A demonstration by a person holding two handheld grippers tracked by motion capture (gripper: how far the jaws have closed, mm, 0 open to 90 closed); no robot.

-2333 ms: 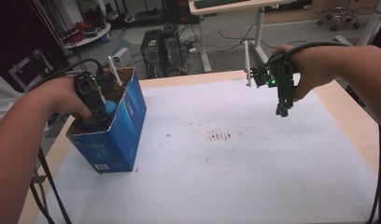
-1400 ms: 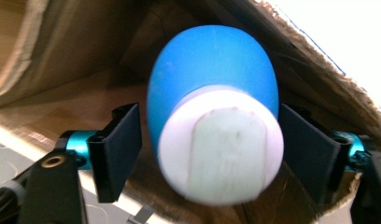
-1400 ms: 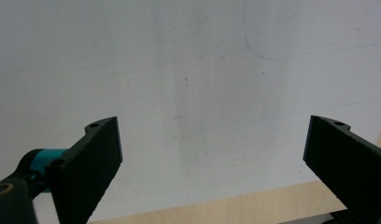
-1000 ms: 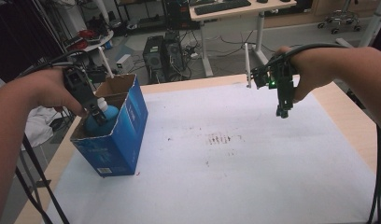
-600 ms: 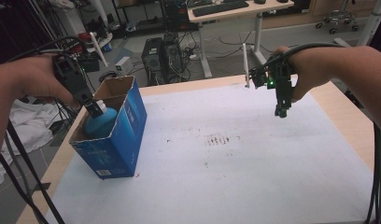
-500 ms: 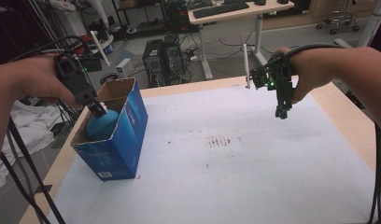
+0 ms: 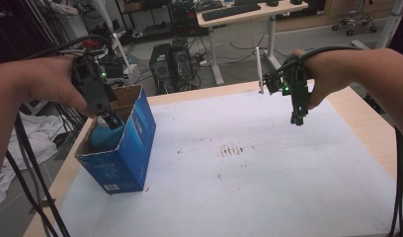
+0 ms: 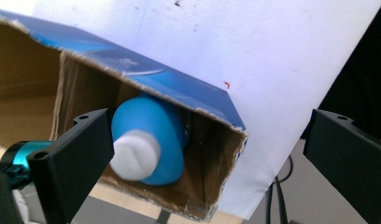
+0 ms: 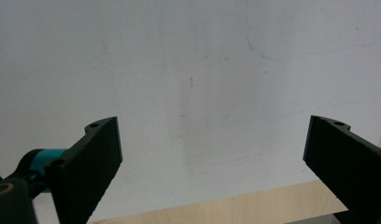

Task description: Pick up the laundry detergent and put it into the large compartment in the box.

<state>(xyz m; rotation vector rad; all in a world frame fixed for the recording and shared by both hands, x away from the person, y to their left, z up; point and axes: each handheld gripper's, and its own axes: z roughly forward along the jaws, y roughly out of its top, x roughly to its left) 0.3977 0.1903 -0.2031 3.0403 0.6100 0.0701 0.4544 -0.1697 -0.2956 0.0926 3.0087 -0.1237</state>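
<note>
Bottle, blue, white cap: lodged inside the open blue carton, at about 9 o'clock on the table, cap uppermost. We judge it light, stiff plastic with a smooth, rather slippery body; the cap and neck look to us the surest hold, since the carton walls crowd the body.

Carton: thin card, torn rim, easily tipped or crushed, in our judgement.

Left gripper: over the carton mouth, fingers spread wide and released, one beside the cap, grasping nothing.

Right gripper: toward 2 o'clock, hovering above the white sheet, fingers parted, empty.

Beyond the table: desks, cables, computer towers.
</note>
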